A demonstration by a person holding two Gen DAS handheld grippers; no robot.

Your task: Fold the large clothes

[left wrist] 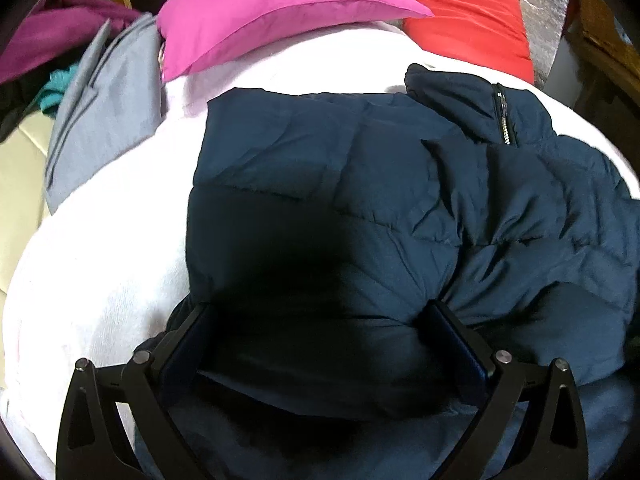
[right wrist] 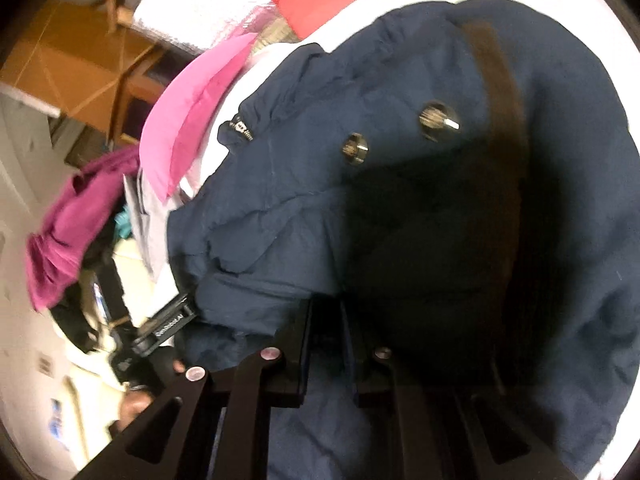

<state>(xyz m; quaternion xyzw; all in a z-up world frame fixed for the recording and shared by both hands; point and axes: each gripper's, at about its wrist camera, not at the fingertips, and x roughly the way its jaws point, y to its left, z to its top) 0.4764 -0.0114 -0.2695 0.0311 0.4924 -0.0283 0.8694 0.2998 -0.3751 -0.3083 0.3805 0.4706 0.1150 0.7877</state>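
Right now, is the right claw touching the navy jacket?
Touching: the right wrist view shows the right claw nearly shut, with a fold of the navy jacket pinched between its fingers.

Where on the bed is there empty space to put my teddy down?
Bare white cover lies left of the navy jacket, below the grey garment. The top edge is crowded with the pink pillow and red pillow.

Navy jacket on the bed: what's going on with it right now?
A person with a gripper in each hand is folding the navy puffer jacket spread on the white cover. The left gripper stands wide open, its fingers pressing down into the jacket's lower part. The right gripper is closed on a fold of the jacket's fabric. Pink and red garments lie beyond it.
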